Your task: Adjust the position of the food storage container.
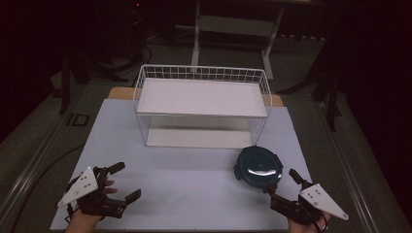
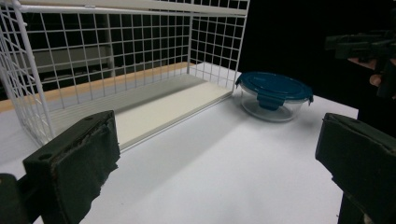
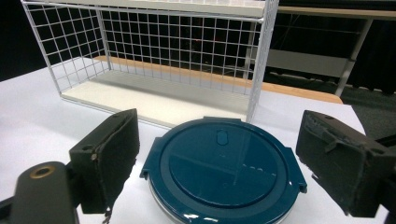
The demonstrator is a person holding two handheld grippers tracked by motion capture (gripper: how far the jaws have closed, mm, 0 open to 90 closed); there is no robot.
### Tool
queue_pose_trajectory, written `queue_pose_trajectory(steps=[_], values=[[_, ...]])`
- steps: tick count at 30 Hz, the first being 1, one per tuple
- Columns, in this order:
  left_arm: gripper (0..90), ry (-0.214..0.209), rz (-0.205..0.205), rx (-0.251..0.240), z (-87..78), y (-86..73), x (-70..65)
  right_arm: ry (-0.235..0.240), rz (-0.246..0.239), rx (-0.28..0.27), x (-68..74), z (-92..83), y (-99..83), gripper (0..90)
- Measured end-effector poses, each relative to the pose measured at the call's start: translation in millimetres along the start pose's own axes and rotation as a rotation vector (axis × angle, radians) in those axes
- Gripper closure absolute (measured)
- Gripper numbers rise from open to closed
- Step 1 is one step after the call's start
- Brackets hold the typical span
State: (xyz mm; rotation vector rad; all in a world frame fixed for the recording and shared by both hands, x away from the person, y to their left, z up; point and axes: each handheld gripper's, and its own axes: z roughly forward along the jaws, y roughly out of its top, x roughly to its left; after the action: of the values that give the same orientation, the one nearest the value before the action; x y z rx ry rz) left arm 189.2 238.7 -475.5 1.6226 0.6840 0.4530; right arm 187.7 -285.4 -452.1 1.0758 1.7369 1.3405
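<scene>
A round glass container with a dark blue clip lid (image 1: pixel 258 167) sits on the white table top (image 1: pixel 184 189), just right of the wire rack's front corner. My right gripper (image 1: pixel 283 186) is at the near right edge, right behind the container, and it is open. In the right gripper view the lid (image 3: pixel 219 186) lies low between the two spread jaws of the right gripper (image 3: pixel 226 154), and neither pad touches it. At the near left, my left gripper (image 1: pixel 124 182) is open and holds nothing. From the left gripper (image 2: pixel 217 163), the container (image 2: pixel 274 93) stands far off to the right.
A white wire rack (image 1: pixel 201 97) with a flat top shelf and a bottom board stands at the back middle of the table. Its open front faces me, rack (image 2: pixel 140 60), rack (image 3: pixel 154 51). Dark floor and furniture legs surround the table.
</scene>
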Motion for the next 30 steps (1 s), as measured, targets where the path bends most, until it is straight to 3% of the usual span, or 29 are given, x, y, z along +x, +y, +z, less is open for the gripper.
queue_pose_trajectory(steps=[13, 22, 23, 29, 30], values=[[0.0, -0.003, -0.006, 0.009, -0.5, -0.6, 1.1, 0.028, -0.013, -0.011, 1.7, -0.8, 3.0, 13.4], [0.0, -0.007, -0.001, 0.016, -0.6, -0.5, 2.2, 0.052, -0.050, -0.042, 9.1, -3.1, 17.6, 14.1], [0.0, -0.007, -0.002, 0.016, -0.9, -0.5, 2.4, 0.055, -0.036, -0.044, 9.0, -2.1, 19.4, 14.1], [0.0, -0.007, -0.002, 0.010, -2.4, 0.5, 2.8, 0.089, -0.031, -0.043, -1.5, 6.9, 30.3, 13.0], [0.0, -0.008, 0.000, 0.010, -2.4, 0.4, 2.8, 0.078, -0.052, -0.045, -5.8, 10.1, 33.6, 13.0]])
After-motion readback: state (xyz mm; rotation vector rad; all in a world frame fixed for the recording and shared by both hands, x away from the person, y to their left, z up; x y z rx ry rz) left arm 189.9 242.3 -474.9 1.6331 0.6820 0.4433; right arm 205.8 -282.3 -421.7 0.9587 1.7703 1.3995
